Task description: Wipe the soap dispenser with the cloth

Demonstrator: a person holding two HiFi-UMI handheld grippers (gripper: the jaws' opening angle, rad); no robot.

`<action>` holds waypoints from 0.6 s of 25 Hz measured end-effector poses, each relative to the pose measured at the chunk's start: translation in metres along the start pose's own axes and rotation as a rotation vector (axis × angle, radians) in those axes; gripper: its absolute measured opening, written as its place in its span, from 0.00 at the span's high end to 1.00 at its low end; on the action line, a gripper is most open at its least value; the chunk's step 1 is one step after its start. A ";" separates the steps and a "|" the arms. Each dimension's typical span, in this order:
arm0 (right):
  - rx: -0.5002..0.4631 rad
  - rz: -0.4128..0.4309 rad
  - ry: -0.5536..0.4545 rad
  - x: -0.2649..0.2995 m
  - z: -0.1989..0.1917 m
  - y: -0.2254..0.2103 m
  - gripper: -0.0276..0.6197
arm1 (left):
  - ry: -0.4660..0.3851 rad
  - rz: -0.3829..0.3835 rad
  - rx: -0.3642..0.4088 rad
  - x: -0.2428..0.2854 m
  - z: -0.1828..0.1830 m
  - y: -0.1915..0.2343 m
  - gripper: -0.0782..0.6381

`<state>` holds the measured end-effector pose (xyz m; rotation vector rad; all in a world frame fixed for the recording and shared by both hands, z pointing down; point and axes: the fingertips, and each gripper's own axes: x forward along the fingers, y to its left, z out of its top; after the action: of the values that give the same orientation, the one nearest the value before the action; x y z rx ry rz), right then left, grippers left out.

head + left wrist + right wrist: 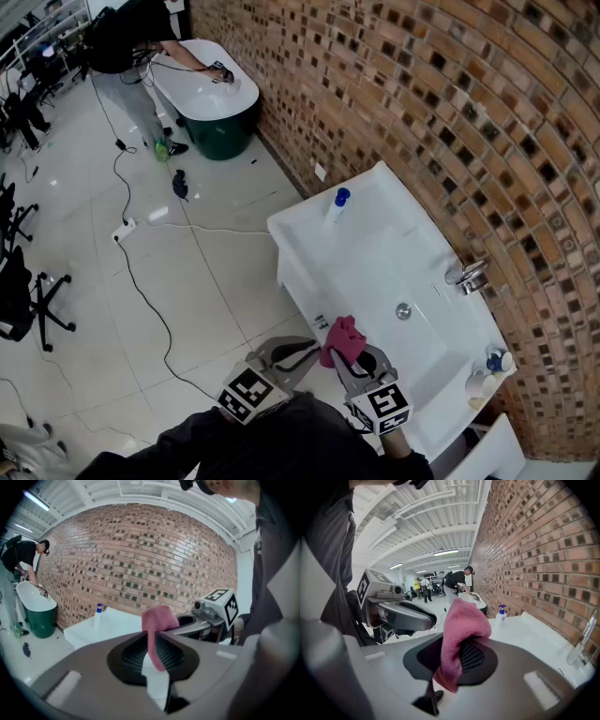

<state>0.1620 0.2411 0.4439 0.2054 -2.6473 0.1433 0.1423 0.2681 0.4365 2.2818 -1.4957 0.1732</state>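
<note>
**A:** What have I got closest in?

**B:** Your right gripper (354, 354) is clamped on the pink cloth (461, 630). It pinches a single fold, with the rest bunched above the jaws and a tail hanging below. Your left gripper (307, 351) sits just beside it on its left, jaws together with nothing between them.

**A:** And the soap dispenser?

**B:** The soap dispenser (337, 202) is well ahead of both grippers. It stands upright at the far corner of the white basin (394, 272), a little right of where your right jaws point. I'd judge the wiping hasn't begun.

**A:** What could go wrong from here?

**B:** The bottle looks light and stands close to the basin's edge. If you press the cloth against it one-handed, it may tip or slide off that corner. Your left jaws are closed, so you'd have to open them before they could steady it. The hold on the cloth is also narrow, so dragging it hard around the pump may pull it free.
</note>
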 end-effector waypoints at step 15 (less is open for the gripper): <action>-0.044 -0.065 0.054 0.142 0.093 -0.051 0.85 | -0.033 -0.037 0.000 -0.014 0.057 0.172 0.84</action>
<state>0.0042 0.1614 0.4318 0.2688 -2.5841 0.0677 -0.0253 0.1986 0.4256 2.3209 -1.4688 0.1253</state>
